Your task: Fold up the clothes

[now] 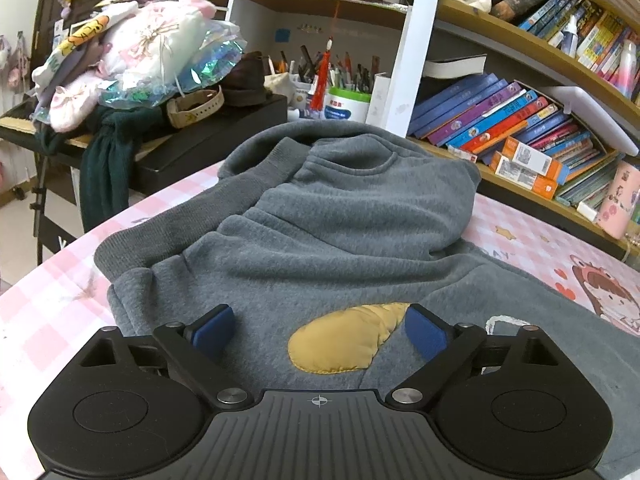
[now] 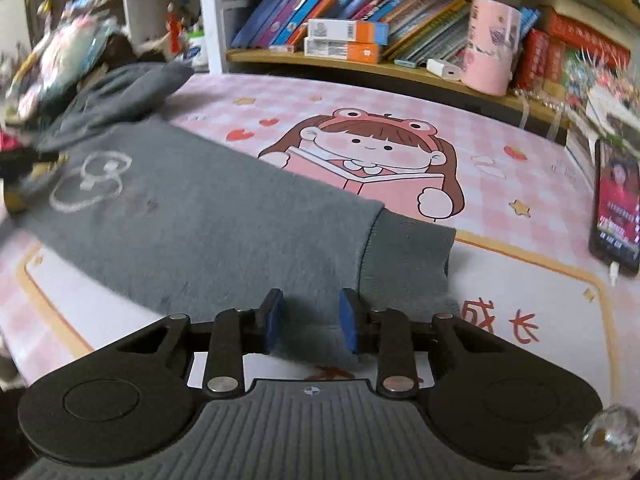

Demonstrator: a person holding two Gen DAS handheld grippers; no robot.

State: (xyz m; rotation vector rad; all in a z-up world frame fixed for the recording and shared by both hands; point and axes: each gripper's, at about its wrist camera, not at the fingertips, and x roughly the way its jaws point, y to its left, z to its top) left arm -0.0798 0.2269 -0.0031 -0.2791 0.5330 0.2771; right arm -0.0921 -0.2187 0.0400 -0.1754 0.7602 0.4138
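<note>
Your left gripper [image 1: 320, 332] gapes wide, holding nothing, your right gripper [image 2: 310, 324] half-open astride the thick, floppy sweatshirt [image 2: 208, 216]; pinch its ribbed hem [image 2: 404, 260], lower centre

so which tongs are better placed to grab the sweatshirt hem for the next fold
Right. The right tongs are open with the grey sweatshirt hem already between the pads. The left tongs are open over mid-body, near the yellow patch.

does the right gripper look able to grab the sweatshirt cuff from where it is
Probably yes. The right gripper has its jaws open over the sleeve, and the cuff lies just ahead to the right on the mat, with nothing covering it.
</note>
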